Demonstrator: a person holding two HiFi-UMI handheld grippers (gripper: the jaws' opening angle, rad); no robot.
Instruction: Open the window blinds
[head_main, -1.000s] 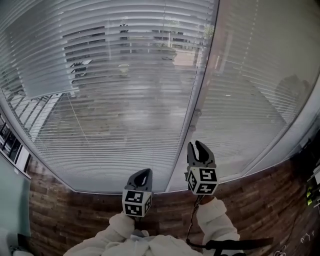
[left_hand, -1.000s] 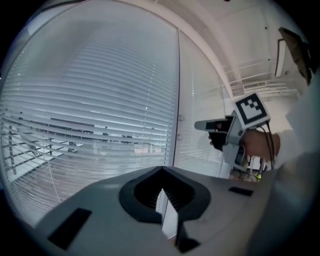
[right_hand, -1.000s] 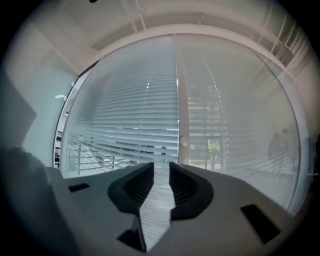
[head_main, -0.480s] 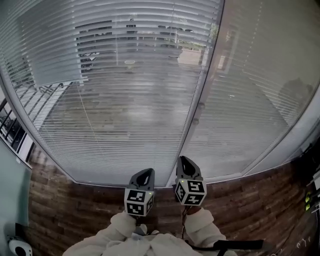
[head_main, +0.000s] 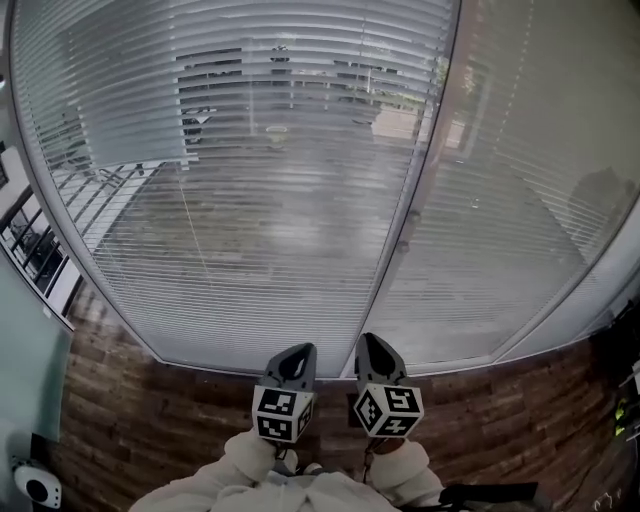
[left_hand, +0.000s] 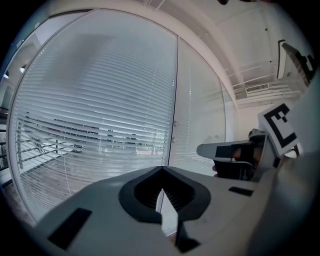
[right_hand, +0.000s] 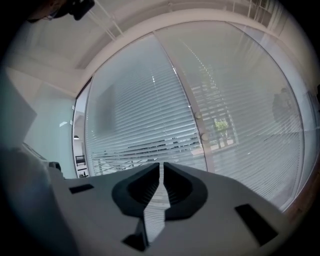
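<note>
White-sleeved arms (head_main: 248, 456) held close, left gripper (head_main: 297, 352) and right gripper (head_main: 370, 343) side by side pointing forward, left jaws seemingly touching at the tips, right jaws just closed to a slit, both empty.

I see window blinds (head_main: 300, 120) at 12 o'clock: white horizontal slats, fully lowered. Left panel (head_main: 230, 230) at 11 see-through, right panel (head_main: 510, 230) at 2 more opaque.

blinds (head_main: 260, 200) ahead, floor (head_main: 150, 420) seemingly passable
</note>
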